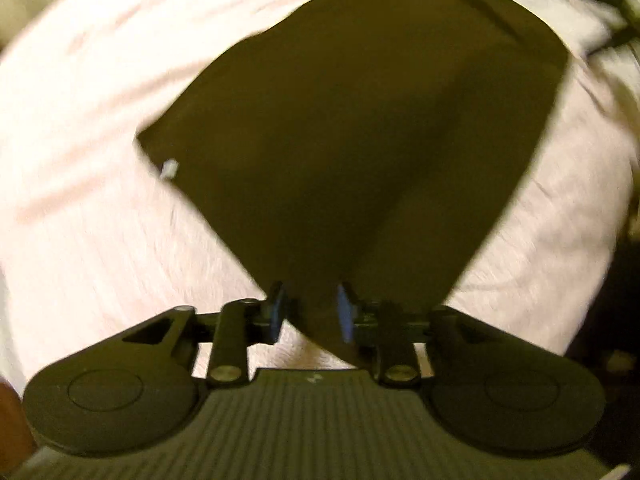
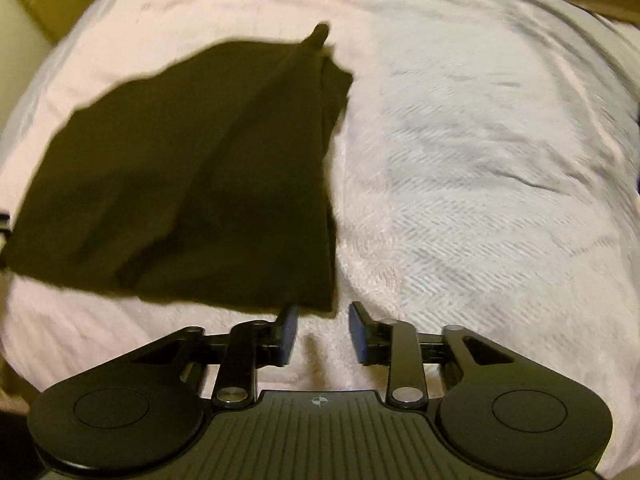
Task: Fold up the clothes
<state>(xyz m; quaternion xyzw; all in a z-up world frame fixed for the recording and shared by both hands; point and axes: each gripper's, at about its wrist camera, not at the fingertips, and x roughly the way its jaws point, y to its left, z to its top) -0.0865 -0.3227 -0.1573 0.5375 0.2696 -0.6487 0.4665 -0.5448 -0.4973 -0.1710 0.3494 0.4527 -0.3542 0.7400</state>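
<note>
The right gripper (image 2: 323, 334) hangs with its jaws apart, nothing between them, over a pale bedspread (image 2: 460, 184). A dark garment (image 2: 208, 184) spreads ahead and left, its near corner just beyond the left fingertip.

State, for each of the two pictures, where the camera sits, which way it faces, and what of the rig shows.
Left wrist: on the left gripper, facing along its jaws, a corner of the dark cloth between them.
Right wrist: on the right gripper, facing the blanket; jaws apart, nothing between them.
Shared: cloth and blanket.
</note>
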